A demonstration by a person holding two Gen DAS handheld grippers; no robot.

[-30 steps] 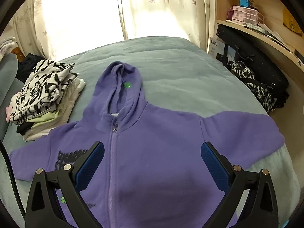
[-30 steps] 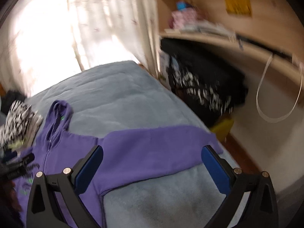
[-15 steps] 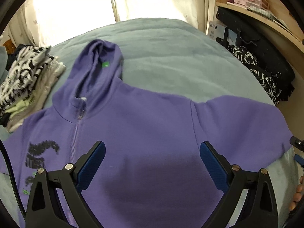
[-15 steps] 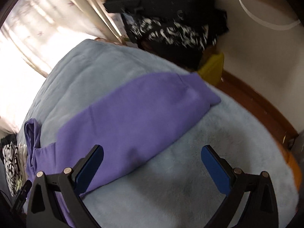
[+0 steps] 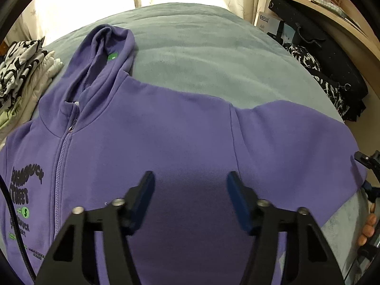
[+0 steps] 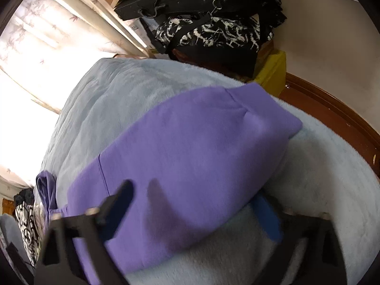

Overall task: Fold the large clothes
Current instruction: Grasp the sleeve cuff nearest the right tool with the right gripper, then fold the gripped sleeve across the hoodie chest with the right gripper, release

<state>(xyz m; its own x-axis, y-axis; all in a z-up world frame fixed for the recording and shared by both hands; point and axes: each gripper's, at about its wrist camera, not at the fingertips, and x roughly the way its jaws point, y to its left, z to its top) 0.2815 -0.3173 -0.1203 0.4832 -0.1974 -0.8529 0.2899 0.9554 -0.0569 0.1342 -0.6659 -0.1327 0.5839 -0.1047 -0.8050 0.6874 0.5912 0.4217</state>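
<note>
Garment: purple zip-front fleece hoodie (image 5: 166,128) lies flat, front up, on the pale blue-grey fleece bed cover (image 5: 213,54); hood points to the far side, hem toward you.
Sleeve: the purple right-hand sleeve (image 6: 190,142) runs out flat to the right, its long axis crossing the bed toward the right edge; cuff end sits near that edge.
Left hand-held gripper (image 5: 190,185): jaws apart, nothing between them, poised over the chest panel just right of the zip; whether the tips touch the cloth you cannot tell.
Right hand-held gripper (image 6: 192,201): jaws apart; the left finger rides above the sleeve, the right blue pad sits low at the sleeve's near edge, so the edge lies between them. No grip is evident; this view is blurred.
Key relation: the sleeve lies straight ahead of your right hand-held gripper and well right of your left one. Your right hand is the nearer for it.
Likely step: judged as the first sleeve fold, taking the near edge and carrying it left across the body.
Watch: thick fleece may slip out of a shallow bite; take the edge deep.
Surroundings: stack of folded black-and-white patterned clothes (image 5: 21,66) at far left; black bags and zebra-print cloth (image 6: 213,33) beyond the right edge.
</note>
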